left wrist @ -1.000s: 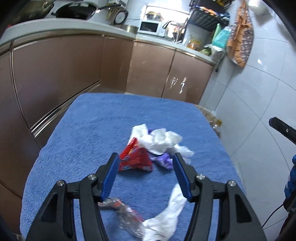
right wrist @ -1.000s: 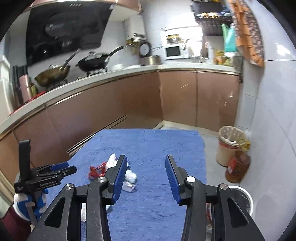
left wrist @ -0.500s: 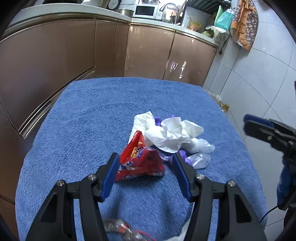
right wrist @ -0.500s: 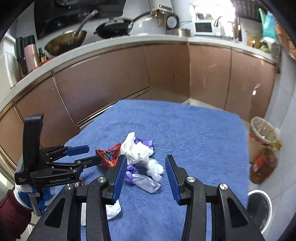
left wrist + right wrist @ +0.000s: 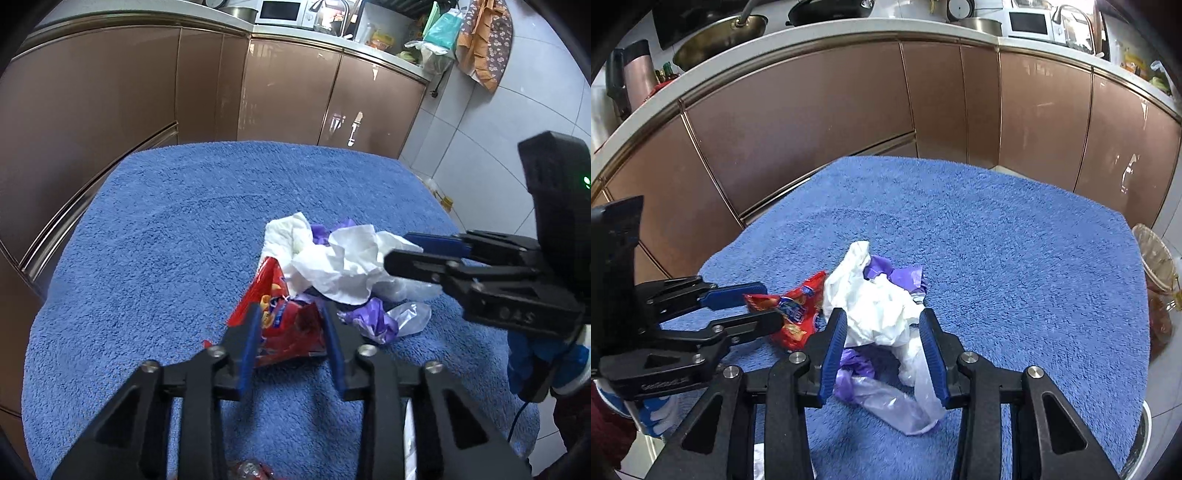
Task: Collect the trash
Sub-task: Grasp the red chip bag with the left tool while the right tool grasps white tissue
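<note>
My left tool (image 5: 290,328) straddles the red snack wrapper (image 5: 284,325), unclenched; my right tool (image 5: 882,332), also unclenched, straddles the white tissue (image 5: 879,310).

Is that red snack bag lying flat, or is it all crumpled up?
Crumpled. The shiny red foil snack wrapper stands in a creased peak on the blue terry towel, between the left gripper's open blue fingers.

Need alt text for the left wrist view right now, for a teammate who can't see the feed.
The open left gripper straddles a red snack wrapper lying on a blue towel. Just beyond lie crumpled white tissue and purple plastic; the right gripper reaches in from the right, with brown kitchen cabinets behind.
</note>
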The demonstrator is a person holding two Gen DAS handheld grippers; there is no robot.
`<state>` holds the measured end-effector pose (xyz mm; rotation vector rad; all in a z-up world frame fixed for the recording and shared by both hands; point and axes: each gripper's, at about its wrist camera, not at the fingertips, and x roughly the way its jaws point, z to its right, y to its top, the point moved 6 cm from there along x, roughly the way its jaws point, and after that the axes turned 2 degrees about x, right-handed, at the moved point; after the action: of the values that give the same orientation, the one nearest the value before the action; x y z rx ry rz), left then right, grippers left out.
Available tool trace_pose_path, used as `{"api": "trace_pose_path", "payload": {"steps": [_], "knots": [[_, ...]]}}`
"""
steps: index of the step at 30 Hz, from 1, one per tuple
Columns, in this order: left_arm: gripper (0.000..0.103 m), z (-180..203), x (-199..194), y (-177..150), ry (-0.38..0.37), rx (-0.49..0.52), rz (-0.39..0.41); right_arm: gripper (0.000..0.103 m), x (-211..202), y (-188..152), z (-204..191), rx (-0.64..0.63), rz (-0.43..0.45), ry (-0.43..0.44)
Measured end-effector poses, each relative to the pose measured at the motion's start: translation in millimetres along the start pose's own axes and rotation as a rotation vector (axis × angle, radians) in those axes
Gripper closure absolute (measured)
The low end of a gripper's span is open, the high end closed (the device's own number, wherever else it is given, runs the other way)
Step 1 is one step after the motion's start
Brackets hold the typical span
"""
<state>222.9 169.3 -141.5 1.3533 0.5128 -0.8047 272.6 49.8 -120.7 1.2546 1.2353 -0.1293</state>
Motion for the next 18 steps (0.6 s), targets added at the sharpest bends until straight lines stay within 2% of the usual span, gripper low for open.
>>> {"api": "trace_pose_path", "payload": {"steps": [5,6,12,18], "knots": [[0.085,1,2,-2,-0.007,-0.008,-0.002,0.086,9,0,4,-0.002,-0.010,0.012],[0.088,1,1,-2,-0.005,-0.011,0.002,0.093,10,0,5,-0.003,-0.011,0.018],[0.093,2,-7,-1,0.020,-0.030,0.021,0.096,2,3,4,-0.019,0.023,0.010],[0.093,-1,-31,4,0.043,-0.053,0.065,0.096,-27,6,4,0.003,0.082,0.013]]}}
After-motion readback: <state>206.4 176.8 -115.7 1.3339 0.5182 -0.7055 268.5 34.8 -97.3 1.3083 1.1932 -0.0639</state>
